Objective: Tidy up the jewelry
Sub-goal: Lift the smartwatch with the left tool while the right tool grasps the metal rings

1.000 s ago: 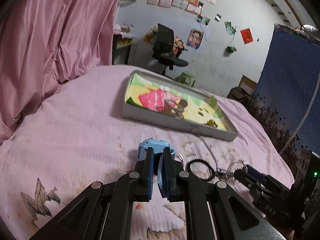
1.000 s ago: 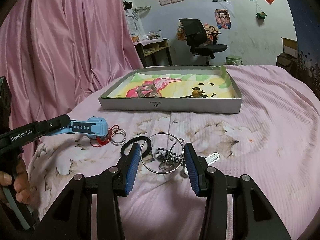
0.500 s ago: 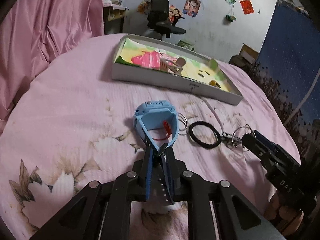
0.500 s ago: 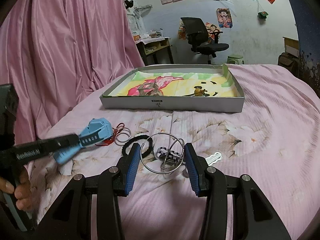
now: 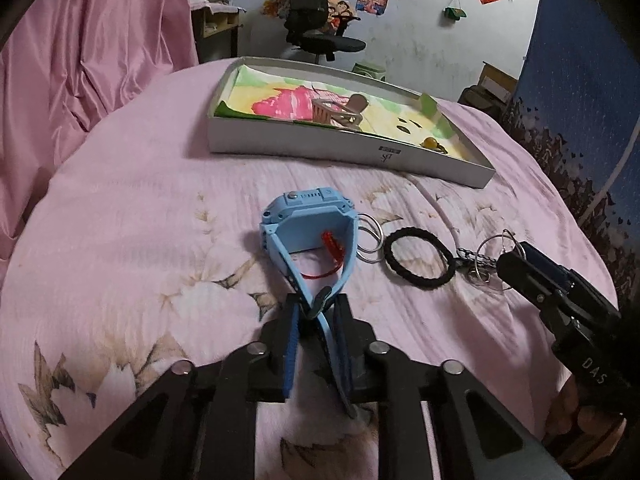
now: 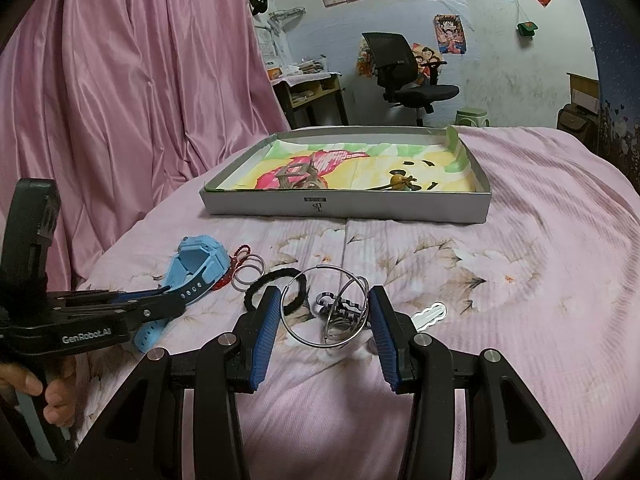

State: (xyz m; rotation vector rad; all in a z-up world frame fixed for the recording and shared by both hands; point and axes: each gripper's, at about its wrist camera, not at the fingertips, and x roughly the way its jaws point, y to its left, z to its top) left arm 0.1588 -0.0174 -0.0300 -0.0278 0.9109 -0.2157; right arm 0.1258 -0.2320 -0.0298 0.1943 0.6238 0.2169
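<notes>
A blue watch (image 5: 308,220) lies on the pink bed; my left gripper (image 5: 316,312) is shut on its strap. It also shows in the right wrist view (image 6: 200,260). Beside it lie a red cord (image 5: 332,244), two silver rings (image 6: 248,272), a black hair tie (image 5: 418,258) and a bunch of large wire rings with a chain (image 6: 336,312). My right gripper (image 6: 324,320) is open, its pads on either side of the wire rings. A grey tray (image 6: 344,210) with a colourful lining stands farther back, holding a wooden piece and a yellow bead.
A pink curtain (image 6: 120,80) hangs on the left. A small silver key (image 6: 430,314) lies right of the wire rings. A desk and a black office chair (image 6: 404,72) stand behind the bed. A blue patterned cloth (image 5: 580,100) hangs on the right.
My left gripper has pulled back and tilted down, so the watch has swung from held in the air to resting on the bed, strap still clamped. The right gripper has not moved.
</notes>
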